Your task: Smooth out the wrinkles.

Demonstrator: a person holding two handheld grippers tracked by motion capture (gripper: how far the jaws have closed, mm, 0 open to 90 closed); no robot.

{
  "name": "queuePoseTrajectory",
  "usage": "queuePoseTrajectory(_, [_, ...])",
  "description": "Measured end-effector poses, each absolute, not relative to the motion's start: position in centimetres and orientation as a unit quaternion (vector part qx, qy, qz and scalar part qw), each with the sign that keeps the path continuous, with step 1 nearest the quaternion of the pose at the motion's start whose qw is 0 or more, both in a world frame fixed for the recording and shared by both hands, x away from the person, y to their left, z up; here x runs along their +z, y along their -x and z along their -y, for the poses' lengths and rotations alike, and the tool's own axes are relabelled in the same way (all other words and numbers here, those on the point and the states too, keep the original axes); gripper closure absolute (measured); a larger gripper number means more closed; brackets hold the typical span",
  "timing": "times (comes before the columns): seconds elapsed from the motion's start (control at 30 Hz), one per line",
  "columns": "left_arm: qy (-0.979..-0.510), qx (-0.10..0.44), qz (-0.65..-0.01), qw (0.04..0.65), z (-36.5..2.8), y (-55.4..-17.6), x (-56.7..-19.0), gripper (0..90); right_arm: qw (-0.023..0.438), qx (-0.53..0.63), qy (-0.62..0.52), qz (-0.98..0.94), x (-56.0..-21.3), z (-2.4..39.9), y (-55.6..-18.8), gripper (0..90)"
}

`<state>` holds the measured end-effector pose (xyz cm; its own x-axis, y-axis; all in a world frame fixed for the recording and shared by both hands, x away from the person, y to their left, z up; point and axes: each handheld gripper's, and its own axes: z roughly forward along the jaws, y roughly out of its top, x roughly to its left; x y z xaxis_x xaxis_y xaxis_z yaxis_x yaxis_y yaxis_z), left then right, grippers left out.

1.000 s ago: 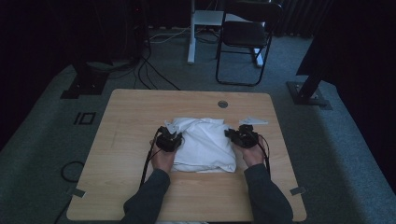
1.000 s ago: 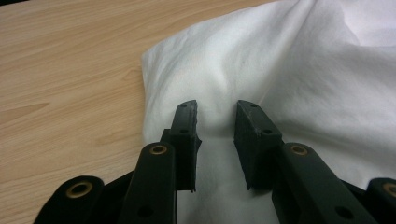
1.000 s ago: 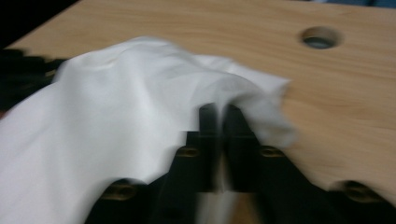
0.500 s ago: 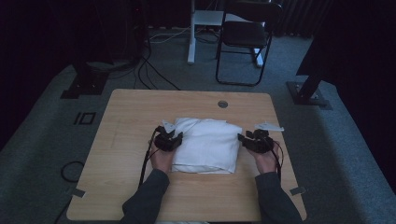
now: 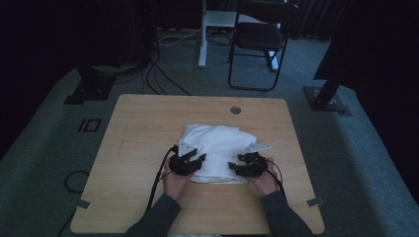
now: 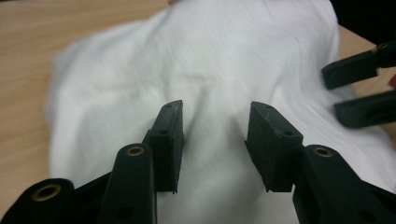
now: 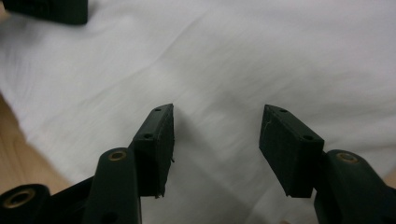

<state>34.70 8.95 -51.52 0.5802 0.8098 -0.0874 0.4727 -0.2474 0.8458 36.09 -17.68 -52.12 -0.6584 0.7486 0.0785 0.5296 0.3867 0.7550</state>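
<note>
Lying folded on the table (image 5: 148, 128), the white cloth (image 5: 217, 148) sits under both parted, just-opening, empty tongs.

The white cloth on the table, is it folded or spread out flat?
Folded. The cloth lies as a compact, thick rectangle with layered edges and creases on the table, not one flat sheet.

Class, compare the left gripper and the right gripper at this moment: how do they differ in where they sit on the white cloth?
The left gripper is at the cloth's left near side; the right gripper at its right near corner, nearer the person. Both have jaws apart over cloth, gripping nothing, having just been opening.
</note>
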Motion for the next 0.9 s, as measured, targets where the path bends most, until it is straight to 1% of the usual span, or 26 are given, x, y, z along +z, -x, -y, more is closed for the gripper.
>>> queuePoseTrajectory(0.07, [-0.765, 0.187, -0.412, 0.458, -9.1, -33.8, -51.5, 56.0, 0.136, 0.359, -0.388, -0.838, -53.4, 17.2, -35.5, 44.7])
queuePoseTrajectory(0.1, [-0.765, 0.187, -0.412, 0.458, -9.1, -33.8, -51.5, 56.0, 0.136, 0.359, -0.388, -0.838, -53.4, 17.2, -35.5, 44.7])
queuePoseTrajectory(0.13, [-0.763, 0.189, -0.41, 0.462, -9.2, -33.1, -51.5, 56.0, 0.136, 0.345, -0.392, -0.842, -54.3, 17.0, -35.5, 45.0])
queuePoseTrajectory(0.17, [-0.763, 0.189, -0.41, 0.462, -9.2, -33.1, -51.5, 56.0, 0.136, 0.345, -0.392, -0.842, -54.3, 17.0, -35.5, 45.0])
queuePoseTrajectory(0.2, [-0.762, 0.197, -0.405, 0.464, -9.2, -32.6, -51.5, 56.0, 0.128, 0.347, -0.399, -0.839, -55.1, 17.0, -36.0, 45.1])
queuePoseTrajectory(0.3, [-0.769, 0.205, -0.401, 0.453, -9.3, -32.3, -51.9, 56.0, 0.128, 0.357, -0.404, -0.832, -55.4, 16.8, -36.5, 45.5])
queuePoseTrajectory(0.43, [-0.77, 0.213, -0.41, 0.44, -9.5, -32.9, -52.4, 56.8, 0.136, 0.358, -0.403, -0.831, -55.4, 16.1, -37.5, 45.7])
queuePoseTrajectory(0.53, [-0.769, 0.231, -0.418, 0.426, -10.0, -33.8, -52.6, 57.3, 0.135, 0.365, -0.403, -0.829, -55.5, 15.4, -38.3, 45.7])
queuePoseTrajectory(0.73, [-0.748, 0.235, -0.453, 0.424, -12.2, -36.3, -52.5, 58.1, 0.13, 0.374, -0.402, -0.825, -55.5, 13.1, -39.9, 45.6])
queuePoseTrajectory(0.9, [-0.744, 0.237, -0.459, 0.424, -12.7, -37.1, -52.5, 57.2, 0.13, 0.376, -0.402, -0.825, -55.5, 12.2, -40.8, 45.6])
